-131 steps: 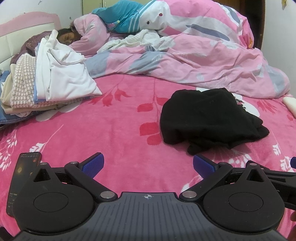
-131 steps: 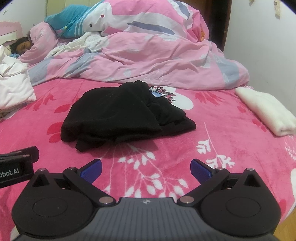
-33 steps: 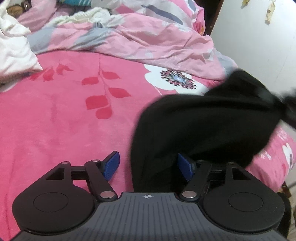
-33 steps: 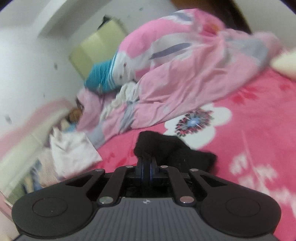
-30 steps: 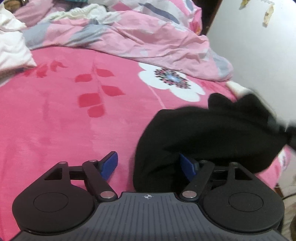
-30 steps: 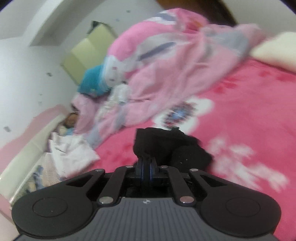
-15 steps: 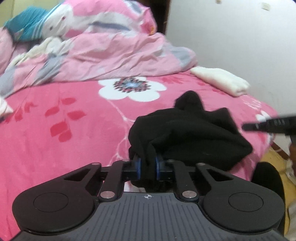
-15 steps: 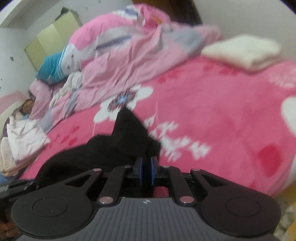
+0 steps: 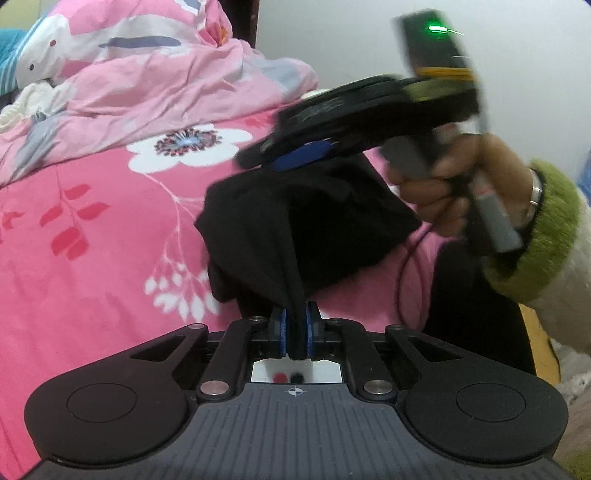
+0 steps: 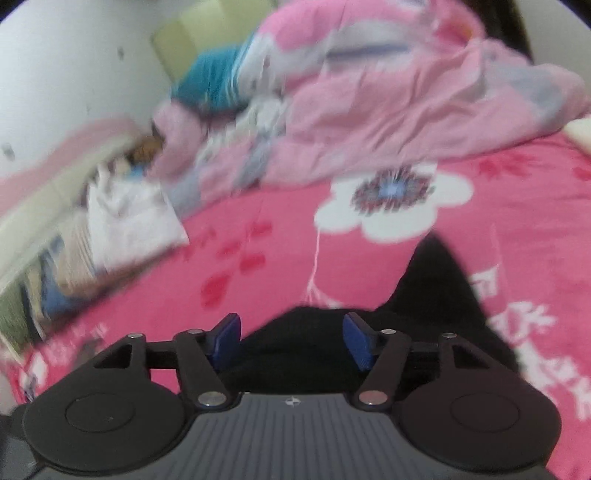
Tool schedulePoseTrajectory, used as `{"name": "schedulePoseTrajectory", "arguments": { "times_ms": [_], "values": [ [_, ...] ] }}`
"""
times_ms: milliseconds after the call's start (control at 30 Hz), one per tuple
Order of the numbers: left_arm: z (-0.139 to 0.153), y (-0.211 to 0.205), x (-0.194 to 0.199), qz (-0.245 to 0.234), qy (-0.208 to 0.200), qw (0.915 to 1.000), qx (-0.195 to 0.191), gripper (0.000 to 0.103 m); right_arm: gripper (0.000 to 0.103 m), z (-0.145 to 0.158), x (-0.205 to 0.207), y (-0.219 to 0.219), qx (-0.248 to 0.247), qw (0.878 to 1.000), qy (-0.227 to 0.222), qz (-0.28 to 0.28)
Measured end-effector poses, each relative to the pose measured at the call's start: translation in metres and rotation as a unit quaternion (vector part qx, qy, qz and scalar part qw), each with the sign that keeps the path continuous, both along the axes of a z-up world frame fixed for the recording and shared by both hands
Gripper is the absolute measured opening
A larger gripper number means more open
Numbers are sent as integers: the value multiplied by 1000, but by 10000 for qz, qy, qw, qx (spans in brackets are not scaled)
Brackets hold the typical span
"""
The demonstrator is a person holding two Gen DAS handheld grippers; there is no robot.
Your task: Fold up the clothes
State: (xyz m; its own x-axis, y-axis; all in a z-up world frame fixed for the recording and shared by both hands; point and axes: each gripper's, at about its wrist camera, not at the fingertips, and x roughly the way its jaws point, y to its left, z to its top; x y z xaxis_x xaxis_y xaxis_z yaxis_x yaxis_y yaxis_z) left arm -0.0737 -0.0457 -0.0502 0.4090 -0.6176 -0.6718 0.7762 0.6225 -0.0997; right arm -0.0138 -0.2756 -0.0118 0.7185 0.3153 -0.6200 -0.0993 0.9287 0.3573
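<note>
A crumpled black garment (image 9: 295, 225) lies on the pink flowered bedspread (image 9: 92, 240) near the bed's front edge. My left gripper (image 9: 295, 330) is shut on a bunched fold of it, the cloth pinched between the blue pads. In the left wrist view the right gripper (image 9: 299, 157) hovers just above the garment, held by a hand in a green fuzzy cuff (image 9: 532, 236). In the right wrist view the right gripper (image 10: 291, 338) has its jaws opening; the black garment (image 10: 424, 314) lies below and beyond them, and the pads do not press on it.
A rumpled pink duvet (image 9: 155, 81) covers the far half of the bed, with a person lying under it at the head end (image 10: 147, 147). A stack of folded white and patterned clothes (image 10: 122, 221) sits at the left. A white wall (image 9: 332, 33) lies beyond the bed.
The left gripper closed on a fold of the black garment and drew it toward the bed's front edge. The right gripper let go of the garment, opened, and swung above it.
</note>
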Motion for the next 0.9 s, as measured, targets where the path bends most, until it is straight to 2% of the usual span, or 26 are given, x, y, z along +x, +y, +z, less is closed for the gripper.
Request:
{"name": "schedulePoseTrajectory", "arguments": {
  "times_ms": [33,67,133,267,400,433,533,600,667,733,767,800,867,900],
  "values": [
    [-1,3,1,45,51,10000,-31,8,31,-3,-4,4,-86,10000,37,24],
    [-1,7,2,96,111,9999,-88,8,12,-5,-10,6,-145,9999,32,37],
    [1,19,7,198,276,9990,-292,8,3,-4,-27,8,-194,9998,-70,13],
    [9,46,18,388,573,9942,-828,10,0,14,-76,-5,4,9986,-509,-158],
    [19,64,25,574,689,9884,-1227,14,0,14,-106,-12,242,9987,-433,-87],
    [21,66,28,633,722,9870,-1292,16,0,11,-110,-11,179,9991,-377,-91],
    [20,54,39,810,858,9838,-1347,36,0,8,-109,-14,137,9990,-357,-231],
    [16,40,49,929,907,9827,-1321,51,2,11,-98,-23,392,9977,-408,-385],
    [11,26,58,1051,913,9821,-1271,52,6,14,-82,-31,598,9955,-455,-581],
    [7,12,63,1170,825,9826,-1183,50,25,14,-68,-38,690,9941,-424,-725],
    [5,6,65,1224,782,9827,-1153,38,40,14,-61,-40,724,9933,-376,-813],
    [5,1,66,1224,749,9830,-1141,26,41,14,-55,-42,754,9928,-308,-881],
    [8,-3,61,1151,615,9852,-1116,15,42,17,-49,-43,814,9927,-265,-849],
    [11,-5,55,1083,436,9874,-1071,12,47,19,-47,-42,847,9927,-274,-811]
  ]
}}
